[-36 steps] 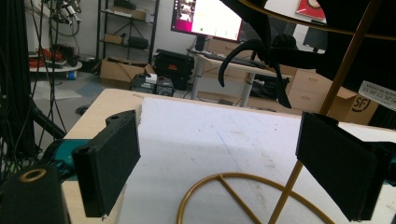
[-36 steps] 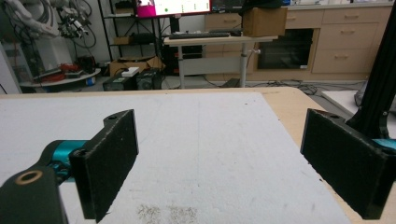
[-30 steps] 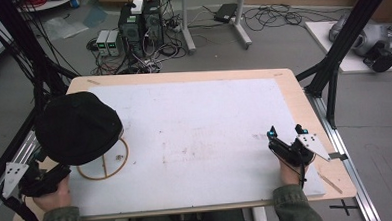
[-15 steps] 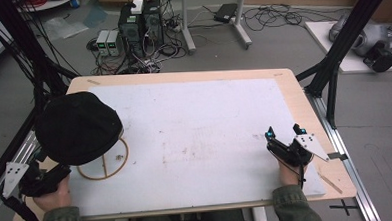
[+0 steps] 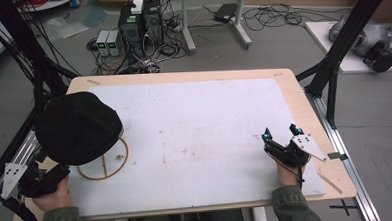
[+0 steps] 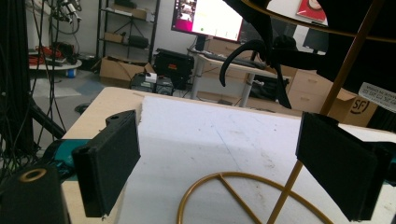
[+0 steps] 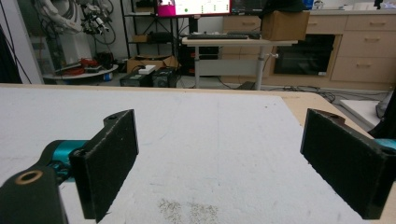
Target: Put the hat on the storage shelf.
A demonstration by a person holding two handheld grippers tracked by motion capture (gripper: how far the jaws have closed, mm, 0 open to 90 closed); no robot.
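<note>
**Both hand-held grippers open, hat stand just ahead of your left one**

While you look from the high view, your left hand-held gripper (image 5: 37, 178) sits at the near left corner of the worktop (image 5: 204, 120), and the black hat (image 5: 78, 127) on its gold wire stand (image 5: 105, 164) rises just in front of it and a little to its right. The stand's ring base lies flat on the white mat. Your right hand-held gripper (image 5: 281, 135) rests near the opposite near corner, well apart from the stand, with its two tips spread.

In the left gripper view, your left hand-held gripper (image 6: 224, 172) has its jaws wide apart and grips nothing. The gold ring base (image 6: 247, 196) lies between and just beyond them, and the slanted gold upright (image 6: 345, 70) climbs past the right-hand jaw; whether it touches that jaw you cannot tell. The dark hat (image 6: 355, 28) hangs overhead.

In the right gripper view, your right hand-held gripper (image 7: 219, 168) is likewise spread open, with bare white mat (image 7: 205, 130) between the jaws.
</note>
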